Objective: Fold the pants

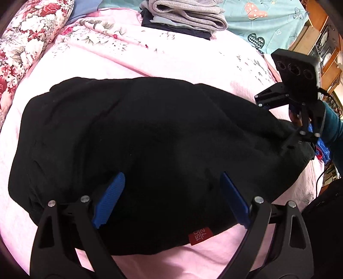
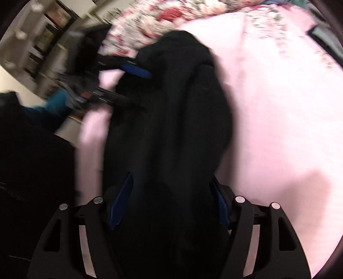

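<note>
- Lying across the pink bedspread (image 1: 171,55), the black pants (image 1: 139,139) run with their long axis left to right in the left wrist view, one end bunched at the left and the other reaching toward the right edge of the bed.
- A red size tag (image 1: 199,235) sits on the near hem of the pants, close to the front edge of the bed, with a strip of bare pink cover below it.
- The left gripper (image 1: 173,182) hovers over the near middle of the pants with its blue pads (image 1: 111,199) spread wide apart and nothing between them.
- The right gripper (image 1: 300,137) is at the right end of the pants; in its own view the black cloth fills the gap between its blue pads (image 2: 122,199), so it seems to be clamped on the pants, though that frame is blurred.
- In the right wrist view the pants (image 2: 171,128) stretch away from that gripper lengthwise, toward the left gripper (image 2: 133,85) at the far end.
- Beyond the pants, the far side of the bedspread is open pink cover up to a stack of folded clothes (image 1: 184,17) near the far edge.
- A floral pillow (image 1: 27,38) lies at the far left corner, well apart from the pants.
- A teal patterned sheet (image 1: 268,21) covers the far right.
</note>
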The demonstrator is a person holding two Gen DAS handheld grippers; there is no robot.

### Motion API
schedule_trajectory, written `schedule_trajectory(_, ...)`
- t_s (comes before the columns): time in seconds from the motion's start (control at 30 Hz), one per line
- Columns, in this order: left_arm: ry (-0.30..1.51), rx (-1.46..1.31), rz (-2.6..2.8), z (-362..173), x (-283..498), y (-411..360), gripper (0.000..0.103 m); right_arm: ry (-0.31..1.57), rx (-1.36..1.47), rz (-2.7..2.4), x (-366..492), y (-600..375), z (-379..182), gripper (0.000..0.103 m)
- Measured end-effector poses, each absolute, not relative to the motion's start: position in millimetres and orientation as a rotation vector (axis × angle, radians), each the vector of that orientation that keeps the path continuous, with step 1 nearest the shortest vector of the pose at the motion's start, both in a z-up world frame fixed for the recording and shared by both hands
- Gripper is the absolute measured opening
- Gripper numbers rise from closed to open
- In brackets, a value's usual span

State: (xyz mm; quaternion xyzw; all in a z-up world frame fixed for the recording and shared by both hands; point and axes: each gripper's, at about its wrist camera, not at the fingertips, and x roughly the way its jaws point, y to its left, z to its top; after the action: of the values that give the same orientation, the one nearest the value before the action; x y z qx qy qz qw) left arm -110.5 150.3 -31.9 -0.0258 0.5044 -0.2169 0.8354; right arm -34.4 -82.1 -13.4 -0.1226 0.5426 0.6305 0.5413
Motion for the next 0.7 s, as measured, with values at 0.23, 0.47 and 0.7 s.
schedule_trajectory(0.23,1.058,-0.059,-0.460,-32,-115,151,0.092,1.285,-0.018,1.458,-8,-36,-29,0.080)
schedule_trajectory(0.47,1.040,-0.066,-0.471,-32,-118,154,0.092,1.062,0.593,1.261,52,-68,-15,0.081)
schedule_trajectory(0.7,1.018,-0.083,-0.480,-33,-123,160,0.092,1.228,0.476,1.122,75,-103,-25,0.081)
